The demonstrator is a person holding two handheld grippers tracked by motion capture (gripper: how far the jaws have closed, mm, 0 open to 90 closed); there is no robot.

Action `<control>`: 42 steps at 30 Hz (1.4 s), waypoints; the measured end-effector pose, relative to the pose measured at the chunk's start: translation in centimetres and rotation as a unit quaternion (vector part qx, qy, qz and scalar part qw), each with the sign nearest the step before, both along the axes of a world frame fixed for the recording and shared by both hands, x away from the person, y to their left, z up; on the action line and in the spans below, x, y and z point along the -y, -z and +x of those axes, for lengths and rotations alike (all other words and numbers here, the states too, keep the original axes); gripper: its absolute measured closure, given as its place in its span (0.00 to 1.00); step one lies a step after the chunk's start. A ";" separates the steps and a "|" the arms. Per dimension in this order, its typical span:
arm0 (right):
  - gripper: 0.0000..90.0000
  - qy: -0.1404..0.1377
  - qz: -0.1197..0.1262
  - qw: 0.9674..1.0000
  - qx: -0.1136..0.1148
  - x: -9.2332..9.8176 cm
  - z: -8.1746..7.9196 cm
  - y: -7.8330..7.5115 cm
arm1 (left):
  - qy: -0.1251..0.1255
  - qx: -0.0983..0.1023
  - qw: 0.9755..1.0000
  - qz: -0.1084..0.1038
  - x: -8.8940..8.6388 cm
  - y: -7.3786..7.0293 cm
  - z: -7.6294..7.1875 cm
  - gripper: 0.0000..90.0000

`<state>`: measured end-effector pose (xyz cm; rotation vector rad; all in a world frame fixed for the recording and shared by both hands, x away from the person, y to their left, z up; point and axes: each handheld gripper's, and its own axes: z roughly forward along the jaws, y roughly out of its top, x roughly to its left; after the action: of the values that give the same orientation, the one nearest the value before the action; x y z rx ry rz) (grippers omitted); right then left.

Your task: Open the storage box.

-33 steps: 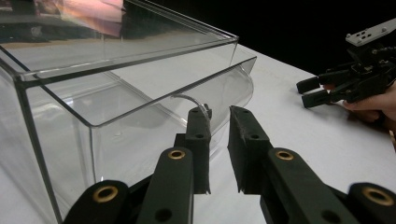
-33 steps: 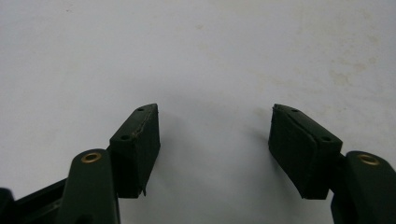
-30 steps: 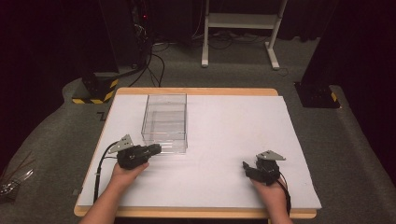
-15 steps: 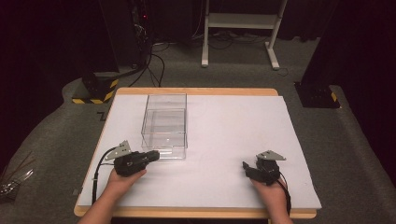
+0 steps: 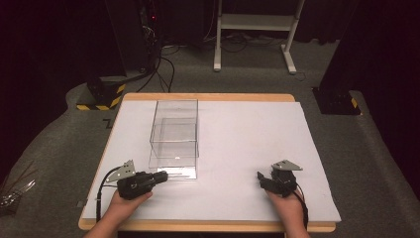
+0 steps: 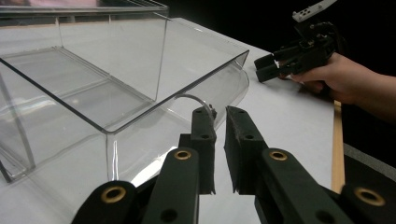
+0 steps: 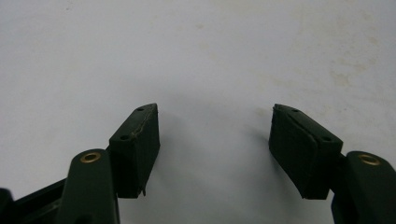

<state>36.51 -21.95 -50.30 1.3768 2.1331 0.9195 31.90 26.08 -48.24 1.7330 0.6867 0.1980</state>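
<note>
The white-covered surface (image 5: 247,148) spans most of the high view, with a wooden edge showing along its near and far sides. On it, toward ten o'clock from the middle, stands a clear plastic box (image 5: 174,136), open-topped and upright, its long side running away from the person; in the left gripper view its transparent wall (image 6: 93,93) rises just ahead of the jaws. The left gripper (image 5: 161,177) sits at about seven o'clock, held in the left hand (image 5: 126,198), its tips just beside the box's near edge and pointing toward three o'clock; its jaws stand narrow, a slim gap between them and nothing held. The right gripper (image 5: 262,179) rests at five o'clock, well apart from the box, in the right hand (image 5: 287,203); its jaws are spread wide over bare white covering, holding nothing.
</note>
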 end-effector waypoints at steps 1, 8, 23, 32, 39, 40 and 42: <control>0.37 0.000 0.000 1.000 0.000 0.0 0.0 0.0 | 0.000 0.000 1.000 0.000 0.0 0.0 0.0 0.92; 0.38 0.000 -0.001 1.000 0.000 0.0 0.0 0.0 | 0.019 0.001 1.000 0.011 0.4 0.1 -1.4 0.93; 0.37 0.000 0.001 1.000 -0.001 0.0 0.0 0.0 | 0.055 0.005 0.998 0.013 -0.5 0.3 -2.8 0.93; 0.37 -0.001 0.002 1.000 0.000 0.1 0.0 0.0 | 0.056 0.010 0.998 0.024 -0.7 0.1 -3.0 0.93; 0.37 0.000 0.001 1.000 -0.001 0.0 0.0 0.0 | 0.053 0.007 0.998 0.021 -0.8 0.1 -3.1 0.92; 0.37 -0.001 0.000 1.000 -0.001 0.0 0.0 0.0 | 0.054 0.006 0.998 0.018 -0.9 0.0 -3.0 0.88; 0.37 -0.001 0.000 1.000 -0.001 0.0 0.0 0.0 | 0.054 0.003 0.998 0.016 -1.1 -0.3 -3.0 0.81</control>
<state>36.52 -21.98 -50.29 1.3769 2.1351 0.9196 28.90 27.18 -47.99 1.7950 0.5869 0.1396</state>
